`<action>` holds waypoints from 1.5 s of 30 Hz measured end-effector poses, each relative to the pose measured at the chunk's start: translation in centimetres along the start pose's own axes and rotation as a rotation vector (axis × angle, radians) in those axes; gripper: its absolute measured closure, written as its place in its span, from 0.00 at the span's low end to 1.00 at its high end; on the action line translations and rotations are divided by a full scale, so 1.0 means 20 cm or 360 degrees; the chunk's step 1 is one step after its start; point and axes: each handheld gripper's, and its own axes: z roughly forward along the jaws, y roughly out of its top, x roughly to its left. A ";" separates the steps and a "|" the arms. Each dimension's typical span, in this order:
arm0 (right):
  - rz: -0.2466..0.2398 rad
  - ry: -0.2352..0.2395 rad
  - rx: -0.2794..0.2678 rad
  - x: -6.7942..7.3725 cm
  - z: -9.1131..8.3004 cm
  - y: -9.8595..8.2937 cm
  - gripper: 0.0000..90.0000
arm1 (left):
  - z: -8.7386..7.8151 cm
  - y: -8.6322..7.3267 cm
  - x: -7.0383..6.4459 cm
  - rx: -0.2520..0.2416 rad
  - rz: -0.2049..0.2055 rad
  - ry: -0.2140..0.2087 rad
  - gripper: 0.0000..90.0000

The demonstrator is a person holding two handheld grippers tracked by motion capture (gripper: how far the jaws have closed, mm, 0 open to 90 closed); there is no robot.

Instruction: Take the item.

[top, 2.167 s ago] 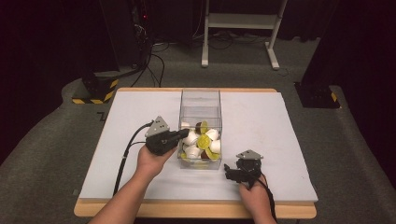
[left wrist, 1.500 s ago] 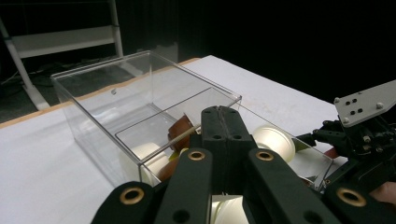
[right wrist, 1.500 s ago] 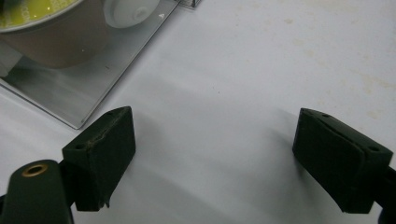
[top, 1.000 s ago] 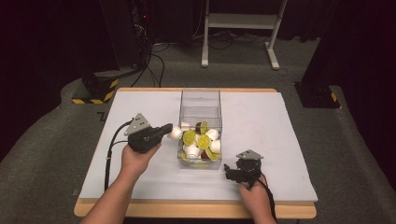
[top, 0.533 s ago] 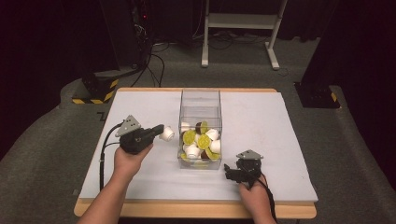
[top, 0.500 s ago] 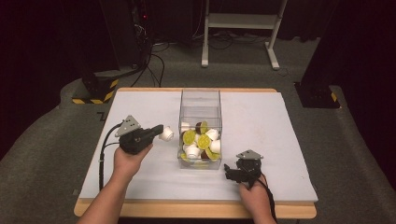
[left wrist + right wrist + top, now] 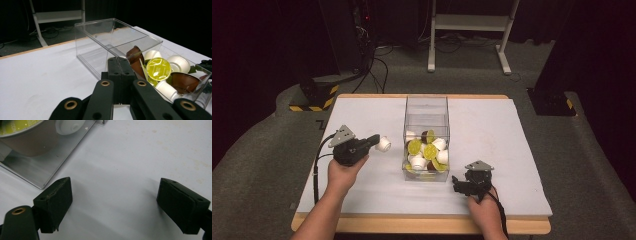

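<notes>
A clear plastic box (image 7: 426,107) stands mid-table, its near half filled with several coffee capsules: green-lidded (image 7: 416,146), white and brown. My left gripper (image 7: 376,141) hovers left of the box, shut on a white capsule (image 7: 383,144) that sticks out at its tip. In the left gripper view the jaws (image 7: 118,60) are pressed together and hide the capsule. Beyond them are the box (image 7: 100,37), a green lid (image 7: 158,68) and a brown capsule (image 7: 183,81). My right gripper (image 7: 458,184) rests on the mat by the box's near right corner. It is open (image 7: 115,192) over bare mat.
A white mat (image 7: 492,130) covers the wooden table, with bare room left and right of the box. The box's far half holds nothing. Black stands, cables and a white frame (image 7: 467,22) stand on the floor beyond the far edge.
My left gripper has lifted out of the box and drawn left with a white capsule in its jaws. The right gripper has stayed put.
</notes>
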 end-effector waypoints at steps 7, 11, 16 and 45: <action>0.0000 0.0000 0.0000 0.00 0.00 0.00 0.15 | -0.03 0.00 0.06 -0.0004 -0.0009 0.0041 1.00; 0.0000 0.0000 0.0000 0.00 0.00 0.00 0.15 | -0.04 -0.01 0.10 0.0011 -0.0004 0.0072 1.00; 0.0000 0.0001 0.0000 0.00 0.00 0.00 0.15 | -0.04 -0.02 0.14 -0.0004 -0.0039 0.0102 1.00; 0.0001 0.0001 0.0000 0.00 0.00 0.00 0.15 | 0.08 -0.12 0.41 0.0034 0.0038 0.0356 1.00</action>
